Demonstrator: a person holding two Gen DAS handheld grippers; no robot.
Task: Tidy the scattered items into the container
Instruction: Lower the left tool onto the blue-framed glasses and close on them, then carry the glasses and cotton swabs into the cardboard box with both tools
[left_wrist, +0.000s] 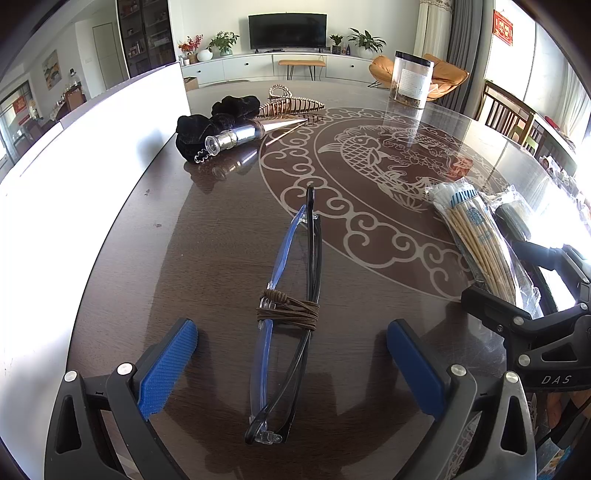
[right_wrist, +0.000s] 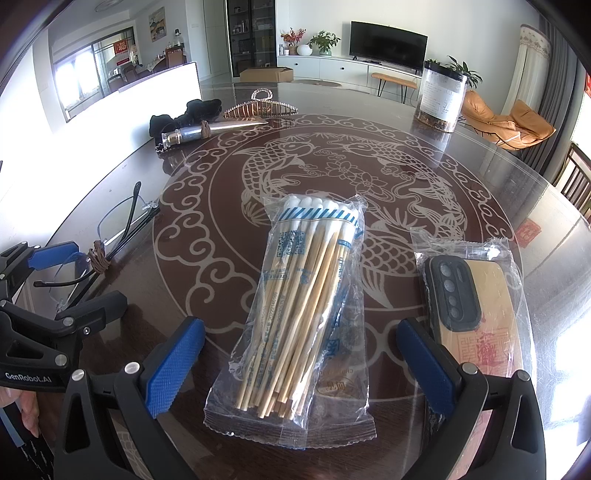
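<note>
My left gripper (left_wrist: 291, 365) is open, its blue pads on either side of folded glasses (left_wrist: 291, 295) bound with brown cord, lying on the table. My right gripper (right_wrist: 299, 365) is open around a clear bag of cotton swabs (right_wrist: 299, 306), which also shows in the left wrist view (left_wrist: 476, 240). A bagged phone case (right_wrist: 469, 295) lies just right of the swabs. Farther back lie a black scrunchie (left_wrist: 207, 125), a silver pointed bottle stopper (left_wrist: 251, 133) and a gold hair claw (left_wrist: 291, 105). A white container (left_wrist: 92, 155) stands at the left.
A tall clear jar (left_wrist: 412, 79) with a black lid stands at the far right of the dark round table (left_wrist: 207, 240). Wooden chairs (left_wrist: 509, 110) stand beyond the table's right edge.
</note>
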